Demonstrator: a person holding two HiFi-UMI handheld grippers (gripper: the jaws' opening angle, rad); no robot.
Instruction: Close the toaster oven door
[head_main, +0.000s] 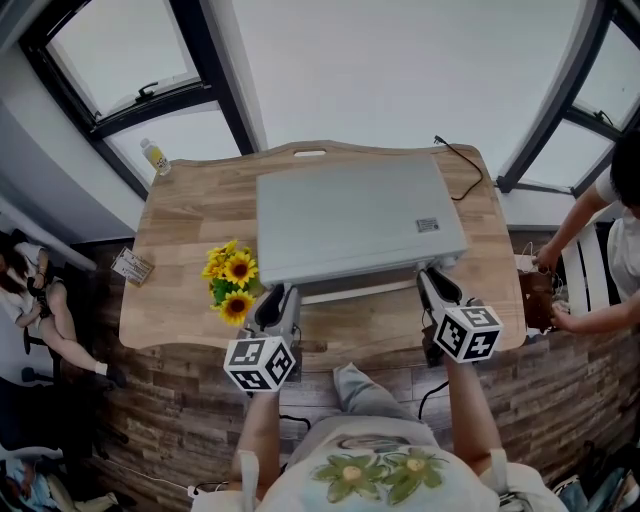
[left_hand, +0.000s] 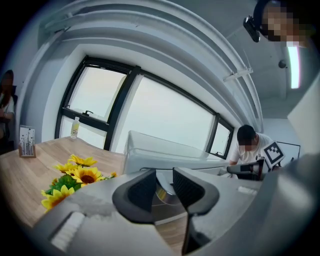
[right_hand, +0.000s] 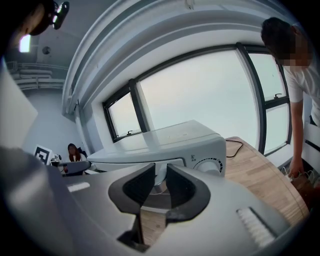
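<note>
A pale grey toaster oven (head_main: 350, 215) stands in the middle of the wooden table (head_main: 190, 210). Its door handle (head_main: 350, 292) shows as a white bar along the front, near the table's front edge. My left gripper (head_main: 278, 293) is at the bar's left end and my right gripper (head_main: 430, 278) at its right end. In the left gripper view the gripper (left_hand: 164, 187) has narrow jaws with a shiny piece of the handle between the pads. The right gripper (right_hand: 160, 182) likewise has a white piece of the handle between its pads, under the oven (right_hand: 165, 142) and its dial.
A bunch of sunflowers (head_main: 230, 280) stands just left of the left gripper. A small bottle (head_main: 155, 157) sits at the far left corner, a card stand (head_main: 132, 266) at the left edge. A black cable (head_main: 465, 165) trails from the oven's back right. A person (head_main: 600, 250) bends at the right.
</note>
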